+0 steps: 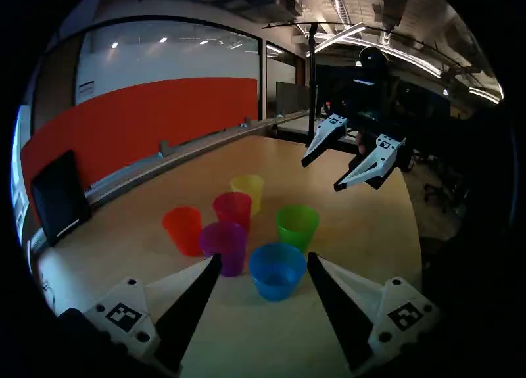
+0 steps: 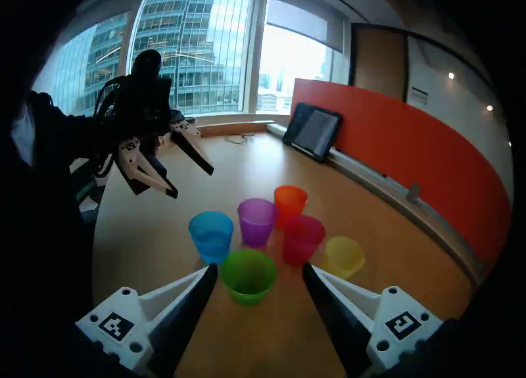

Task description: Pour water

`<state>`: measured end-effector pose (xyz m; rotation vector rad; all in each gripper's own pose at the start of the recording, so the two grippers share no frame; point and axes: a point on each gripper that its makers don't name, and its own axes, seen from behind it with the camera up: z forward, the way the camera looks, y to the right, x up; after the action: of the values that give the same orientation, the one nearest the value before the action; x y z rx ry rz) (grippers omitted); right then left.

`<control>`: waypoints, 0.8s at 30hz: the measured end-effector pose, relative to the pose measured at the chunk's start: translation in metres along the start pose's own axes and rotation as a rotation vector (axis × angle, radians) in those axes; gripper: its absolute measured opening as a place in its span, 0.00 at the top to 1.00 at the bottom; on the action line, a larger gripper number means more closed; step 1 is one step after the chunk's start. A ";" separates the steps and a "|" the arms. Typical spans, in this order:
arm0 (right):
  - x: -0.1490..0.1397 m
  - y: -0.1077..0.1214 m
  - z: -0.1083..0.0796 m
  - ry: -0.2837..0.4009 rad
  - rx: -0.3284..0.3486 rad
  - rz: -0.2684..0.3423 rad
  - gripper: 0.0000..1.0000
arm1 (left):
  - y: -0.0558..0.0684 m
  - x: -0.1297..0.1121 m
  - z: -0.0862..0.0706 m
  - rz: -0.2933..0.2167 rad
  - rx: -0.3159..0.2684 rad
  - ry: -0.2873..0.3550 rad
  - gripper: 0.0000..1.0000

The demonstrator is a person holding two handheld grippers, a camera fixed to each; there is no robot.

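Note:
Several plastic cups stand clustered on a wooden table (image 1: 368, 227): blue cup (image 1: 277, 271), purple cup (image 1: 224, 246), orange cup (image 1: 183, 229), red cup (image 1: 233, 210), yellow cup (image 1: 248, 190) and green cup (image 1: 297, 226). My left gripper (image 1: 262, 262) is open, its jaws either side of the blue cup, just short of it. My right gripper (image 1: 321, 174) hangs open above the table's far side. In the right gripper view, my right gripper (image 2: 258, 271) stands open around the green cup (image 2: 248, 275); beyond are the blue cup (image 2: 211, 236), purple cup (image 2: 256, 221), red cup (image 2: 302, 238), orange cup (image 2: 290, 204) and yellow cup (image 2: 343, 256). The left gripper (image 2: 192, 183) is open, raised opposite.
A dark tablet (image 1: 60, 195) leans against the orange wall (image 1: 131, 125) at the table's edge, also the tablet (image 2: 313, 131) in the right gripper view. A person's dark sleeve (image 2: 52, 141) holds the left gripper. Windows (image 2: 191, 49) lie behind.

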<state>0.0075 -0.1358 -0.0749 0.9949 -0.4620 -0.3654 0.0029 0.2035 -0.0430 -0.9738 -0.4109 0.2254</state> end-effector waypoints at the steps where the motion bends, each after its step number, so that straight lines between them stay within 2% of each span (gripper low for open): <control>1: -0.002 0.000 0.001 -0.006 0.002 -0.001 0.00 | 0.001 -0.004 0.001 0.002 -0.001 -0.009 0.03; 14: -0.035 -0.001 0.025 -0.079 0.023 -0.019 0.00 | 0.007 -0.045 0.017 0.017 -0.013 -0.099 0.03; 24: -0.048 -0.005 0.044 -0.100 0.047 -0.018 0.00 | 0.010 -0.058 0.032 0.013 -0.028 -0.128 0.03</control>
<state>-0.0573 -0.1460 -0.0687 1.0301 -0.5544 -0.4233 -0.0628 0.2121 -0.0492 -0.9923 -0.5265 0.2955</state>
